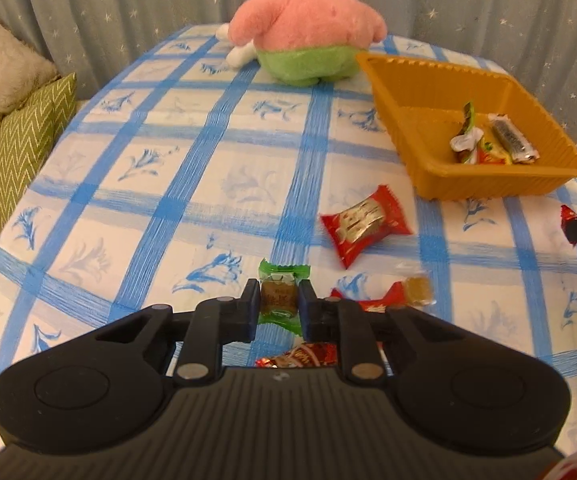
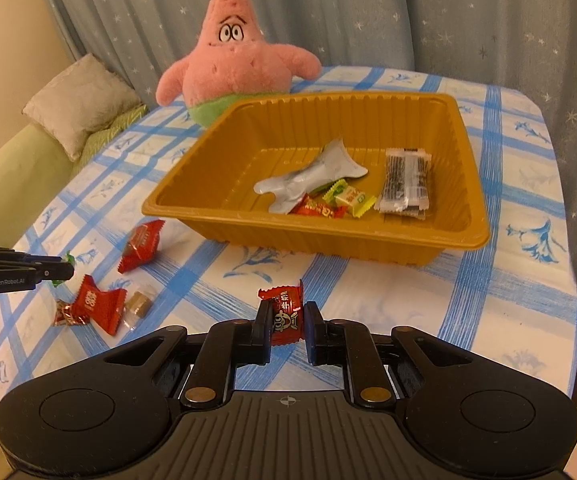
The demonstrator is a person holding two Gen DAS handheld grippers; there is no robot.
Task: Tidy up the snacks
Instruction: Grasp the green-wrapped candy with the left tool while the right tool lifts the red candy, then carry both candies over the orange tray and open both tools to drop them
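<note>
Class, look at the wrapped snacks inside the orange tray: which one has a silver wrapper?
The long crinkled silver packet, lying left of the others in the orange tray. The rest are red, yellow-green, or clear with dark contents.

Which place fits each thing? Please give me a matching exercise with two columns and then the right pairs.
Things:
1. green-wrapped candy
2. small red-wrapped candy
3. black-and-clear plastic snack packet
4. pink star-shaped plush toy

Places:
A. behind the orange plastic tray
B. in the left claw
C. inside the tray
D. in the right claw

Pairs: 1-B, 2-D, 3-C, 4-A
</note>
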